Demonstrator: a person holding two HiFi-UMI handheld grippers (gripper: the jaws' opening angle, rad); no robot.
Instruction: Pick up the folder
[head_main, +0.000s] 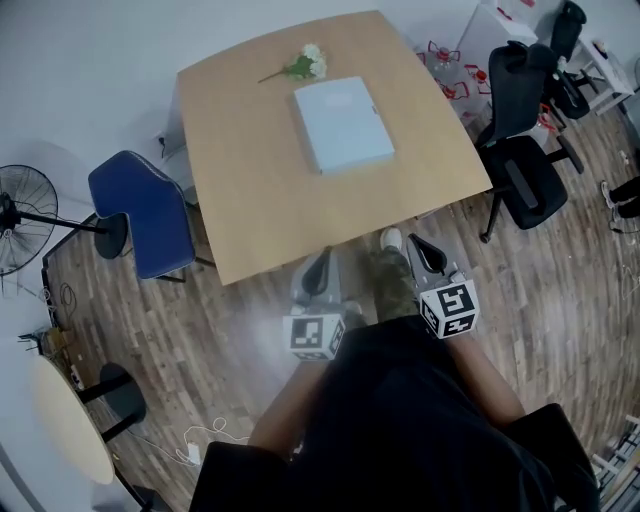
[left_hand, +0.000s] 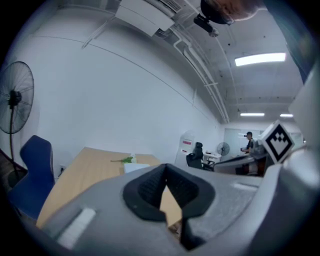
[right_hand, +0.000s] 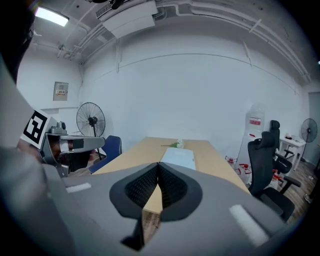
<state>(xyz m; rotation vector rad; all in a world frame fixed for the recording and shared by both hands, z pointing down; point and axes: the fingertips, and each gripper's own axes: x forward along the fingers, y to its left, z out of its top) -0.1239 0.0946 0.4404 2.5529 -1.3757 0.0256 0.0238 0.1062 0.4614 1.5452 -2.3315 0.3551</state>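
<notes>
A pale blue folder (head_main: 343, 124) lies flat on the far half of the wooden table (head_main: 250, 170); it shows as a light slab (right_hand: 179, 157) in the right gripper view and only as a sliver (left_hand: 136, 167) in the left gripper view. My left gripper (head_main: 322, 261) is shut and empty, just short of the table's near edge. Beside it, my right gripper (head_main: 415, 244) is also shut with nothing in it, at the same edge. Both point toward the folder, well short of it.
A small sprig of white flowers (head_main: 302, 66) lies beyond the folder. A blue chair (head_main: 140, 212) stands left of the table, black office chairs (head_main: 520, 140) to the right. A standing fan (head_main: 18, 216) is at far left, a round table (head_main: 65, 420) lower left.
</notes>
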